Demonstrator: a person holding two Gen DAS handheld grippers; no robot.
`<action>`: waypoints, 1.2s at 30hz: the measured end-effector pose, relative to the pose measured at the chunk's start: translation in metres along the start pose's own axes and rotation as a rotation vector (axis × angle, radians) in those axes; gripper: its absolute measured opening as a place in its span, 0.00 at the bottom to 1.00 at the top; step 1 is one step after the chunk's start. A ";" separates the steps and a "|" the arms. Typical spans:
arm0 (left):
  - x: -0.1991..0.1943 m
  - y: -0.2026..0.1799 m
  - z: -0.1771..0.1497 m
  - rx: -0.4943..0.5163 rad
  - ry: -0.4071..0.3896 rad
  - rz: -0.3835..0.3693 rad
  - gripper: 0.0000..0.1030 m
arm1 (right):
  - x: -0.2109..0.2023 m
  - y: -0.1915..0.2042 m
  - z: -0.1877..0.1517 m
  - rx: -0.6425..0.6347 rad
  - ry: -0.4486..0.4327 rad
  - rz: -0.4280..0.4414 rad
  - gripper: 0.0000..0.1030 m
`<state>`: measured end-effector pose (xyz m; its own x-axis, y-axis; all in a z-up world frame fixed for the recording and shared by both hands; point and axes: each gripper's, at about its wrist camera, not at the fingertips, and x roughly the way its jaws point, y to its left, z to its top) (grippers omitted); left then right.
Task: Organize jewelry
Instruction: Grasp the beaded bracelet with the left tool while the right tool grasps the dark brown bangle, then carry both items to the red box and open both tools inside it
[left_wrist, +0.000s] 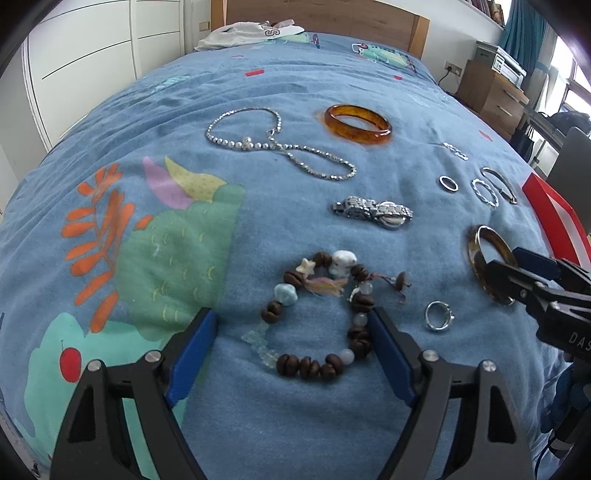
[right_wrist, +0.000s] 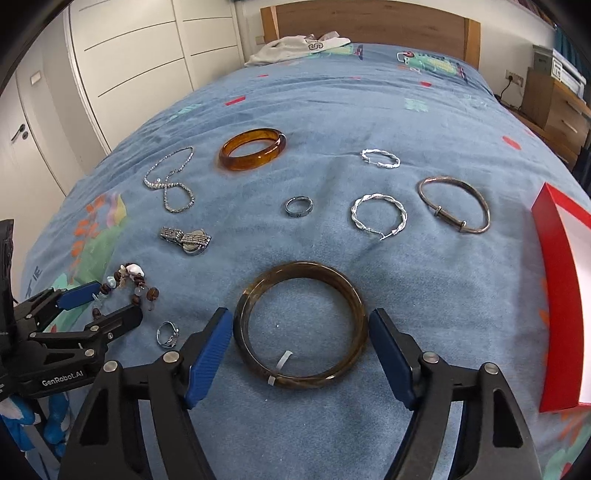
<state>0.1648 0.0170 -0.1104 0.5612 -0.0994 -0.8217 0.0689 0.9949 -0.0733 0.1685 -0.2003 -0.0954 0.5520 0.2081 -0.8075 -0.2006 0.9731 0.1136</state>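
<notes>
— On the blue bedspread (right_wrist: 332, 110), where is the dark brown bangle (right_wrist: 301, 328)?
— It lies flat near the bed's front edge, between the blue pads of the right gripper (right_wrist: 301, 350). The jaws stand released on both sides of it, and I see no pad pressing on it.
— And the left gripper (left_wrist: 291, 350)?
— Also released, its pads on either side of the beaded bracelet (left_wrist: 317, 314). The red box (right_wrist: 557, 295) sits at the right edge.
</notes>
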 end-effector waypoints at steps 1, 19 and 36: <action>-0.001 0.000 0.000 -0.001 0.000 -0.001 0.73 | 0.000 -0.001 0.000 0.002 0.000 0.006 0.73; -0.024 0.009 0.004 -0.037 -0.022 -0.031 0.09 | -0.023 0.002 0.006 0.005 -0.042 0.058 0.72; -0.095 -0.057 0.039 0.035 -0.137 -0.129 0.09 | -0.105 -0.053 0.004 0.072 -0.170 0.001 0.72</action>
<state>0.1399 -0.0307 -0.0057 0.6531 -0.2299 -0.7216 0.1749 0.9728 -0.1516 0.1251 -0.2737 -0.0144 0.6818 0.2166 -0.6988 -0.1456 0.9762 0.1605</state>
